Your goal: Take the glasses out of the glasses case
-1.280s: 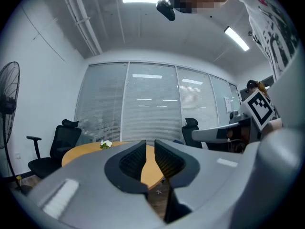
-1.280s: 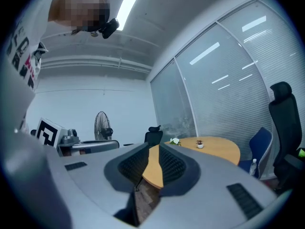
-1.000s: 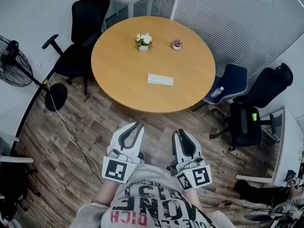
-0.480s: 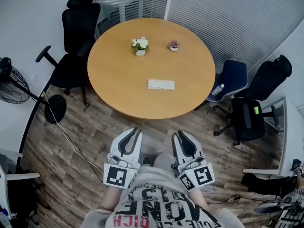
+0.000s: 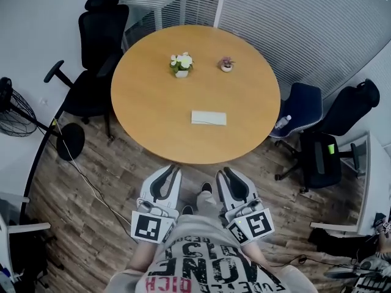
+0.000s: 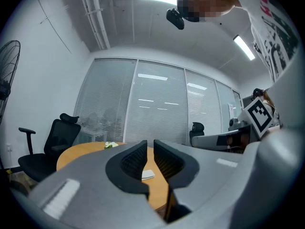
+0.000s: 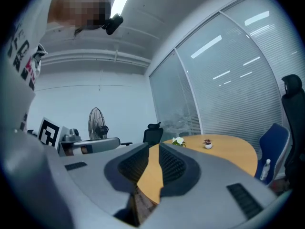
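Observation:
A closed white glasses case [image 5: 208, 118] lies flat on the round wooden table [image 5: 153, 102], toward its near side. Both grippers hover over the floor just short of the table's near edge, pointing level at it. My left gripper [image 5: 173, 169] has its jaws a narrow gap apart with nothing between them; in the left gripper view [image 6: 150, 144] the glasses case [image 6: 148, 174] shows through that gap. My right gripper [image 5: 222, 171] is shut and empty, and in the right gripper view [image 7: 155, 146] only the table [image 7: 228, 151] lies beyond it.
Two small flower pots [image 5: 181, 63] [image 5: 226, 64] stand at the table's far side. A black office chair [image 5: 98, 35] is at the left, a blue chair [image 5: 302, 105] with a bottle [image 5: 282, 122] and another black chair [image 5: 330, 145] at the right. A floor fan [image 5: 12, 108] stands far left.
Both grippers have moved forward toward the table's near edge, and the table now sits closer in the head view. The case has not moved.

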`<state>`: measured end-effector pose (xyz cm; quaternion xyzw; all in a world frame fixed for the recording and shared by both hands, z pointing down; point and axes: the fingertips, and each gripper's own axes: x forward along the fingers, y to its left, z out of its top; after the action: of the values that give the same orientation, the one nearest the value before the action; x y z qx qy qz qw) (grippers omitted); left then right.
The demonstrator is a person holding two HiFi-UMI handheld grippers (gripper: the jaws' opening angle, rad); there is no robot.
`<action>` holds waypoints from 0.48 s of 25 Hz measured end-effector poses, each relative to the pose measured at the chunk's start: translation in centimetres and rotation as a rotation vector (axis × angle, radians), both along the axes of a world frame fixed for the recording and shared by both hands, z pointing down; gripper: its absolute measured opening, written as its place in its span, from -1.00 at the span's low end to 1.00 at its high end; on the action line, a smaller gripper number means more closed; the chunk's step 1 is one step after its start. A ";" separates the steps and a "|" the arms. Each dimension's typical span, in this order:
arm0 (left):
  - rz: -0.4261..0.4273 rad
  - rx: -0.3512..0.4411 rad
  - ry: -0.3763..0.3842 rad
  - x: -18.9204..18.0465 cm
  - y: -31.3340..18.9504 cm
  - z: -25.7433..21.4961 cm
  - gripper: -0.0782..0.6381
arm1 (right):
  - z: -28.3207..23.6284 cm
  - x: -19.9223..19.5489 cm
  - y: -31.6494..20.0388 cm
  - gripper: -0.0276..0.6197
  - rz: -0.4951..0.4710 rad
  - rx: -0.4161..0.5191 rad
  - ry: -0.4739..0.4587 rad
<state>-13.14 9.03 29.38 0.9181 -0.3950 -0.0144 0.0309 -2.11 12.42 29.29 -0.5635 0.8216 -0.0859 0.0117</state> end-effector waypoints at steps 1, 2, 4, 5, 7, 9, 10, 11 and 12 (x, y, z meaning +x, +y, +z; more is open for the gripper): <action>-0.004 0.001 -0.001 0.4 -0.6 0.0 -0.64 | 0.1 0.4 -0.6 -0.82 -0.004 -0.002 -0.002; -0.008 0.002 -0.001 0.7 -1.2 0.0 -0.64 | 0.2 0.8 -1.3 -0.82 -0.009 -0.004 -0.004; -0.020 0.004 -0.001 1.4 -2.5 -0.1 -0.64 | 0.2 1.6 -2.7 -0.82 -0.024 -0.007 -0.009; -0.027 0.006 -0.001 1.8 -3.2 -0.1 -0.64 | 0.2 2.0 -3.5 -0.82 -0.032 -0.006 -0.009; -0.043 0.007 -0.002 2.6 -4.4 -0.3 -0.64 | 0.0 2.9 -4.9 -0.82 -0.047 -0.001 -0.008; -0.059 -0.005 -0.003 3.4 -5.4 -0.3 -0.64 | -0.2 3.8 -6.3 -0.82 -0.062 0.004 -0.008; -0.068 -0.010 -0.004 3.8 -6.0 -0.3 -0.64 | -0.3 4.3 -7.0 -0.82 -0.070 0.007 -0.007; -0.078 -0.003 -0.003 4.2 -6.6 -0.3 -0.64 | -0.4 4.8 -7.7 -0.82 -0.078 0.010 -0.006; -0.089 0.007 -0.002 4.6 -7.2 -0.5 -0.64 | -0.5 5.4 -8.3 -0.82 -0.085 0.012 -0.005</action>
<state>-8.55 1.86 28.93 0.8997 -0.4354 -0.0163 0.0264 3.26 4.14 28.84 -0.5277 0.8452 -0.0829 0.0136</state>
